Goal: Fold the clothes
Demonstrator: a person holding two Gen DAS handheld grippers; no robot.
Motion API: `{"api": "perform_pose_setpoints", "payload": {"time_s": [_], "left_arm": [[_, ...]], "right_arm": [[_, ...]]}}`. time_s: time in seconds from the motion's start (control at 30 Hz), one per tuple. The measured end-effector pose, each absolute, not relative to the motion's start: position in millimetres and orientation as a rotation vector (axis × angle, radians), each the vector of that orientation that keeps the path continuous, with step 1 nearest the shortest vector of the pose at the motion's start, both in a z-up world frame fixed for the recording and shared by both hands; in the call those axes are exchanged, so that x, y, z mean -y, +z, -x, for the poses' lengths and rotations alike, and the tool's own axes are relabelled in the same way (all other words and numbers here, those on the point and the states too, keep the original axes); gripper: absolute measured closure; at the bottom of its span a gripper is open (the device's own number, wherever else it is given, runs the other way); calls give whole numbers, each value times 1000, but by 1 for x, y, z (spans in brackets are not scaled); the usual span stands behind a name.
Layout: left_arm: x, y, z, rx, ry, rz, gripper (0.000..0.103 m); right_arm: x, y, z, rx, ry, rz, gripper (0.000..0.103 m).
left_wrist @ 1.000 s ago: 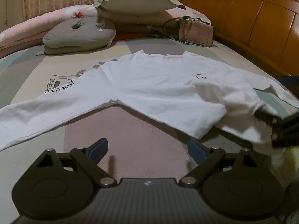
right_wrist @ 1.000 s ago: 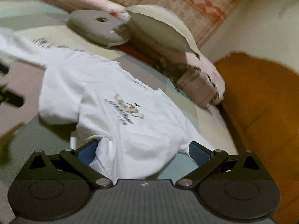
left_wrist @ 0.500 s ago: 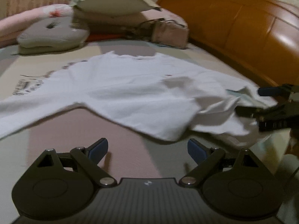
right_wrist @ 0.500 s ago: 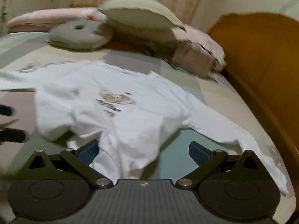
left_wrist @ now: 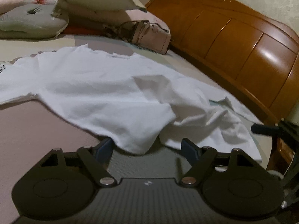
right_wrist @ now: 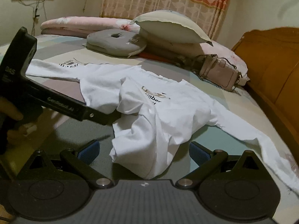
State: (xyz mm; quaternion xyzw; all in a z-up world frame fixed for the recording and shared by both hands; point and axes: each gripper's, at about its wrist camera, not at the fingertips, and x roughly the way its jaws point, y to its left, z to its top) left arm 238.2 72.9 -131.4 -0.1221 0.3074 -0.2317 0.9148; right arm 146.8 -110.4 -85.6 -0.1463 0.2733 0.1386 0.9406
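Shirt (left_wrist: 104, 91), white, long-sleeved, lies spread on a bed (left_wrist: 37, 128) with a patchwork cover of pink, grey and pale green. Lower hem is bunched and turned over on itself; a chest print shows in the right wrist view (right_wrist: 155, 95). One sleeve runs toward the grey ring cushion (right_wrist: 115, 43), the other trails toward the wooden headboard (left_wrist: 243, 43).

Room: cream walls, orange-patterned curtain (right_wrist: 164, 0), cream pillow (right_wrist: 168, 28) stacked on pink floral bedding (right_wrist: 78, 23), pink handbag (right_wrist: 218, 74) beside the headboard.

Left claw (left_wrist: 147, 147): jaws spread wide, blue pads either side of a hanging hem corner; the left pad (left_wrist: 104, 147) sits against or just under the cloth edge, contact unclear. Nothing clamped.

Right claw (right_wrist: 143, 153): jaws also wide apart, the bunched hem lying between the pads without being pinched.

Left tool body crosses the right wrist view at a slant, nose low against the shirt; the person's left hand (right_wrist: 11, 115) wraps its handle at frame edge.
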Motion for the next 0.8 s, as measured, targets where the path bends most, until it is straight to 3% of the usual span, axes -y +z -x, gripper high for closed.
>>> {"api": "perform_pose_setpoints", "payload": {"time_s": [0.27,0.33,0.4,0.5,0.6,0.67,0.7,0.73,0.8], "left_arm": [[-90,-121,-233,-487,-571,410,27],[-95,-125,-236,-500,-558,440,38],[-98,-131,-239,-526,-535,460,62],[-103,-140,-244,-566,-500,489,76],[-109,-136,-242,-541,-482,516,89],[-115,-130,-239,-512,-485,532,91],[-118,-127,-237,-503,-486,531,93],[-120,-124,-235,-495,-484,525,93],[-126,-117,-232,-481,-480,515,94]], "right_arm": [[122,-91,-147,-573,282,231,0],[119,-92,-145,-564,277,238,0],[113,-91,-143,-545,275,250,0],[103,-90,-140,-541,308,280,2],[93,-94,-140,-569,333,317,25],[88,-101,-145,-611,331,337,51],[87,-101,-145,-612,327,344,55],[87,-102,-146,-614,323,350,66],[85,-102,-147,-616,315,361,69]]}}
